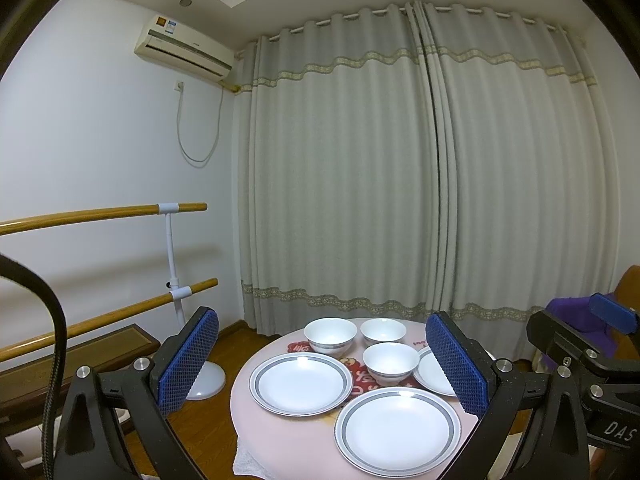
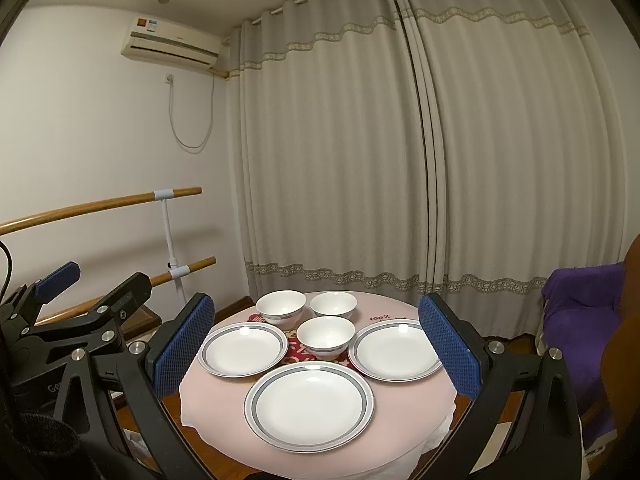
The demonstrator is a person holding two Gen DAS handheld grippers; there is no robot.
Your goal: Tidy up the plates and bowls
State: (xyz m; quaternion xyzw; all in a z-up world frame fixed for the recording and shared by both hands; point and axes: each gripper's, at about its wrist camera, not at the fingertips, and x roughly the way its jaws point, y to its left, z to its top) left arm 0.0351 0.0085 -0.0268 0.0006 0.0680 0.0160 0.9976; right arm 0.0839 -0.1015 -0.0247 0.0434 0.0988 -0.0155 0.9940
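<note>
three white grey-rimmed ceramic plates [image 2: 309,403] and three white bowls [image 2: 325,337] on the round pink-clothed table [image 2: 408,424], bowls behind plates; left gripper [image 1: 322,360] and right gripper [image 2: 316,348] spread wide, holding nothing.

You're in a home room: floor-length curtains [image 2: 420,140], a wall air conditioner [image 2: 172,42], a wooden ballet barre [image 2: 100,202], and a cloth-covered round table [image 2: 320,452].

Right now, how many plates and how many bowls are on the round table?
White plates with grey rim bands: 3
White bowls with grey bands: 3
Total: 6 dishes on the pink-clothed round table
</note>
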